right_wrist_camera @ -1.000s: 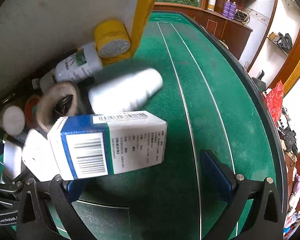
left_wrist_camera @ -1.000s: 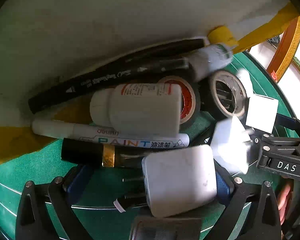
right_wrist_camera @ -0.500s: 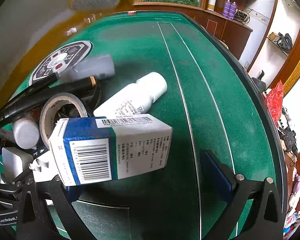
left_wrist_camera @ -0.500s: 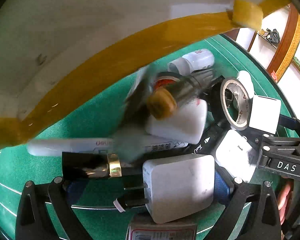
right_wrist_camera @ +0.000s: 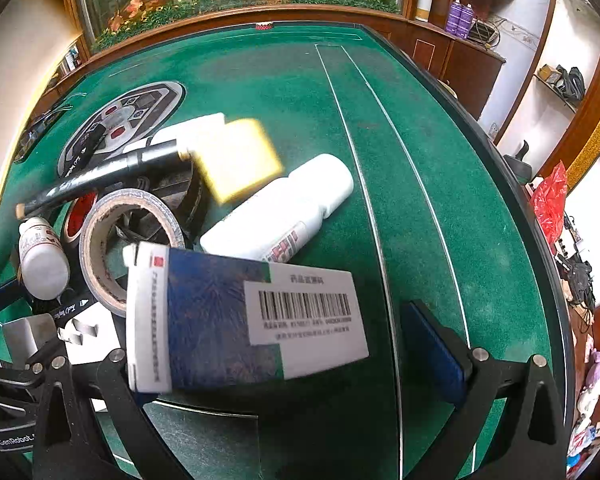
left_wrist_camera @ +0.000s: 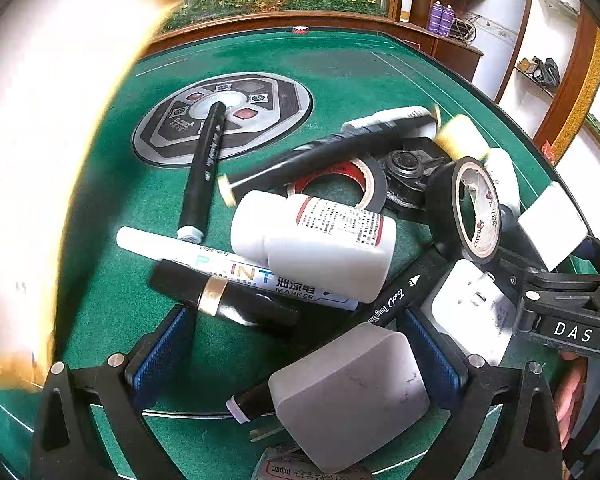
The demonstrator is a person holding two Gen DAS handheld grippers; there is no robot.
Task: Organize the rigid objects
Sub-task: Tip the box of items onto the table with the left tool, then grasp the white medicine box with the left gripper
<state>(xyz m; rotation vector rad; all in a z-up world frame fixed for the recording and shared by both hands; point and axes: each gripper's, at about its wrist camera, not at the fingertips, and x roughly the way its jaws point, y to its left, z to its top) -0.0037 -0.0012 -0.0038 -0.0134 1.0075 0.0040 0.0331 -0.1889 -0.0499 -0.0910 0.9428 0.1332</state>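
On the green felt table (left_wrist_camera: 332, 64), a loose pile of rigid items sits between and just ahead of both grippers. Left gripper (left_wrist_camera: 300, 352): fingers spread wide, nothing clamped; a grey-white power adapter (left_wrist_camera: 350, 396) lies in the gap nearer the right pad, contact with the pad not clear. A black Touch marker (left_wrist_camera: 396, 300) runs diagonally under the adapter toward the tape. Ahead of it: a black pen with gold band (left_wrist_camera: 220, 300), a white paint marker (left_wrist_camera: 236, 270) touching it, and a white pill bottle (left_wrist_camera: 320, 246) lying on its side on top of the paint marker. Another black marker (left_wrist_camera: 204, 168) lies apart to the left, its far end on the round silver control panel (left_wrist_camera: 224, 114) in the table centre. Behind the bottle, a red-cored black tape roll (left_wrist_camera: 340, 180) lies flat; a second black tape roll (left_wrist_camera: 466, 210) stands on edge to the right. A yellow object (left_wrist_camera: 460, 136) is motion-blurred, identity unclear. Right gripper (right_wrist_camera: 296, 356): fingers also apart; a blue-and-white barcode box (right_wrist_camera: 244, 324) sits in the gap against the left finger side, well clear of the right pad (right_wrist_camera: 432, 348), so no grip. Beyond the box, a second white bottle (right_wrist_camera: 284, 216) lies on the felt.
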